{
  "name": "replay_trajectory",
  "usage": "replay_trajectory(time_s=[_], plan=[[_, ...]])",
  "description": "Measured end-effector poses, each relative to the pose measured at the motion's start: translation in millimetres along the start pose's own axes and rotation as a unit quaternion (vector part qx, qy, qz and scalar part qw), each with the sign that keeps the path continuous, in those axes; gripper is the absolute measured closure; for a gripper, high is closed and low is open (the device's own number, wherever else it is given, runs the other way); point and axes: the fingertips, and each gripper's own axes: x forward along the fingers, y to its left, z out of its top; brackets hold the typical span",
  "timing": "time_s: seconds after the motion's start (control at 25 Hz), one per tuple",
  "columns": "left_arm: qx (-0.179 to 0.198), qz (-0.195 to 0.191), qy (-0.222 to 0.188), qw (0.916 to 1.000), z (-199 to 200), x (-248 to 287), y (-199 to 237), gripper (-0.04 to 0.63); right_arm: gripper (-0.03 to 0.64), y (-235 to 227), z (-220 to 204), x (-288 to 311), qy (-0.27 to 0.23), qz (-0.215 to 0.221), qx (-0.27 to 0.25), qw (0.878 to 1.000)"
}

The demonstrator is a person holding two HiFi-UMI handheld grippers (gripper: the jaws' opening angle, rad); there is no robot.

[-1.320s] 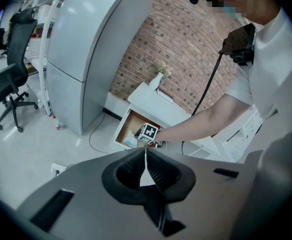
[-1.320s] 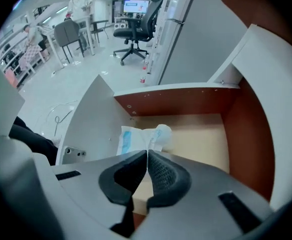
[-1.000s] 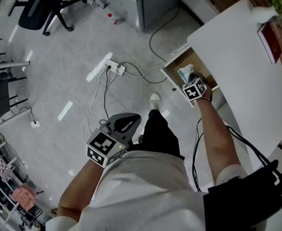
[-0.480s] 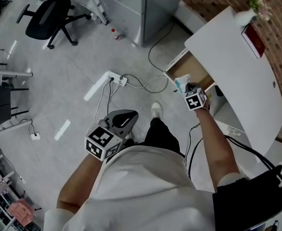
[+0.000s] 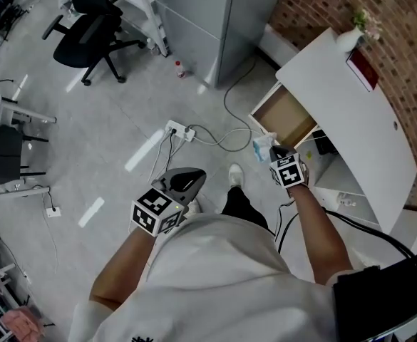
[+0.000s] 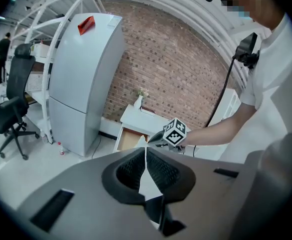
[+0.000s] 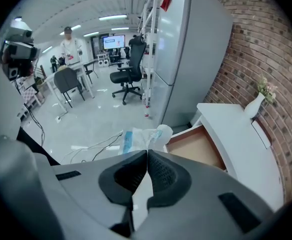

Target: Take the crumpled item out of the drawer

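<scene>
The crumpled item (image 5: 263, 147) is a white and blue plastic wrapper. My right gripper (image 5: 275, 157) is shut on it and holds it in the air, just outside the front of the open wooden drawer (image 5: 286, 115). In the right gripper view the wrapper (image 7: 145, 135) sticks out past the closed jaws (image 7: 146, 152), and the drawer (image 7: 199, 147) looks bare inside. My left gripper (image 5: 192, 179) hangs low by my left side over the floor, shut with nothing in it. In the left gripper view its jaws (image 6: 146, 148) meet, and the right gripper's marker cube (image 6: 175, 132) shows beyond them.
The drawer belongs to a white desk (image 5: 351, 120) against a brick wall, with a vase (image 5: 348, 38) and a red book (image 5: 363, 70) on it. A power strip (image 5: 177, 130) and cables lie on the floor. A grey fridge (image 5: 208, 20) and office chair (image 5: 94, 27) stand further off.
My right gripper has drawn back out of the drawer toward me with the wrapper in it. The left gripper has stayed by my side.
</scene>
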Motion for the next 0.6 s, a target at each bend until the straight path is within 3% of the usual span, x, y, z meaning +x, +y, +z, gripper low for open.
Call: replay_trajectory(time_s=[0.6], plan=[[0.000,0.005,-0.016,0.9999,-73,-112,-14,0.571,0.586,166,-1,-107,-0.050,0.021,0.025,0.998]])
